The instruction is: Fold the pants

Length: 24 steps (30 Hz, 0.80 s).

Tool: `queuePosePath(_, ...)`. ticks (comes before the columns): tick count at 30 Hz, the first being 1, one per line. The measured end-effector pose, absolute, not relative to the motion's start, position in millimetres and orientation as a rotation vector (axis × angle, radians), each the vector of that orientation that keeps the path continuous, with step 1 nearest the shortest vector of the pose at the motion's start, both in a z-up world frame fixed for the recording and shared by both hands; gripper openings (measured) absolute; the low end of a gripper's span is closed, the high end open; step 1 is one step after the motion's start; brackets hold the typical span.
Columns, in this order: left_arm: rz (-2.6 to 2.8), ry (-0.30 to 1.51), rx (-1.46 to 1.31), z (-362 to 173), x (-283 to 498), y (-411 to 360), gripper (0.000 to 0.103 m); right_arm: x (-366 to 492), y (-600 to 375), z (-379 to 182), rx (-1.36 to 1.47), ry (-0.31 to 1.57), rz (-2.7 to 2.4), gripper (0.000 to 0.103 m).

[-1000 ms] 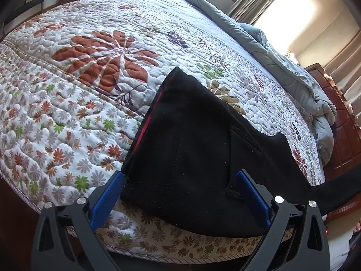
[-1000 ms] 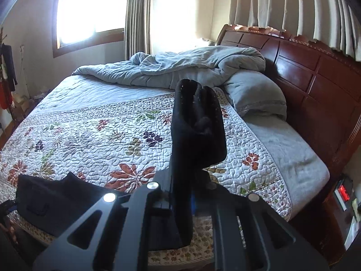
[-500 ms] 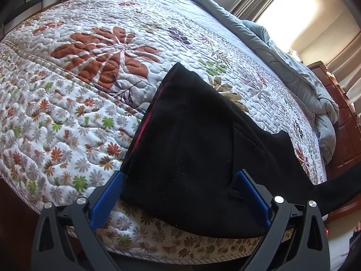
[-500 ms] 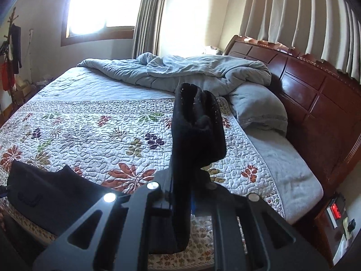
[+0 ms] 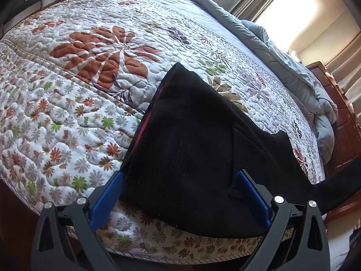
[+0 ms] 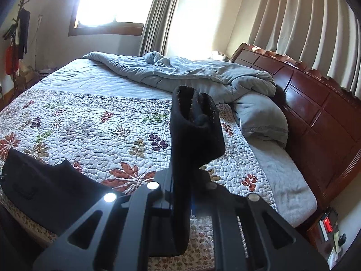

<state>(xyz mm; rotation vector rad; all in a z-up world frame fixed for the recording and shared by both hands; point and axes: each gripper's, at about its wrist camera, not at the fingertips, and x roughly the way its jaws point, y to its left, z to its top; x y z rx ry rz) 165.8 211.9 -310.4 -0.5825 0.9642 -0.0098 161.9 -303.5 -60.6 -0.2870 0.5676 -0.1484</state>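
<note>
Left tool (image 5: pixel 180 194): blue fingers (image 5: pixel 106 199) spread wide at the near edge of the bed (image 5: pixel 67 117); the waist end of the pants (image 5: pixel 198 149) lies between them, not pinched.
Pants: black, with a red strip along the left edge; waist end flat on the floral quilt (image 5: pixel 108 54) by the bed's near edge, the rest running off to the right and lifting off the bed.
Right tool (image 6: pixel 180 194): closed tight on a bunched part of the pants (image 6: pixel 194 131), likely the leg ends, which stand up out of the jaws above the bed.
Step in hand: judged early; the leg end is raised, ready to be carried over toward the waist.
Next move: probably the left tool pins or grips the waist while the right brings its end across and lays it down square.
Edges: the waist sits close to the bed's near edge, so a pull toward the person could drag it off.
Open room: broad bare quilt to the left and beyond; the grey duvet (image 6: pixel 203 74), pillow (image 6: pixel 261 117) and wooden headboard (image 6: pixel 315 103) lie well apart on the right.
</note>
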Motion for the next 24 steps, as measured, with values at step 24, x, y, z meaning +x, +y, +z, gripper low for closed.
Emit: queuePosePath(24, -0.022, 0.942, -0.597, -305, 158, 213, 0.099, 172, -268, -80, -0.413, 0.631, -0.141, 0.009)
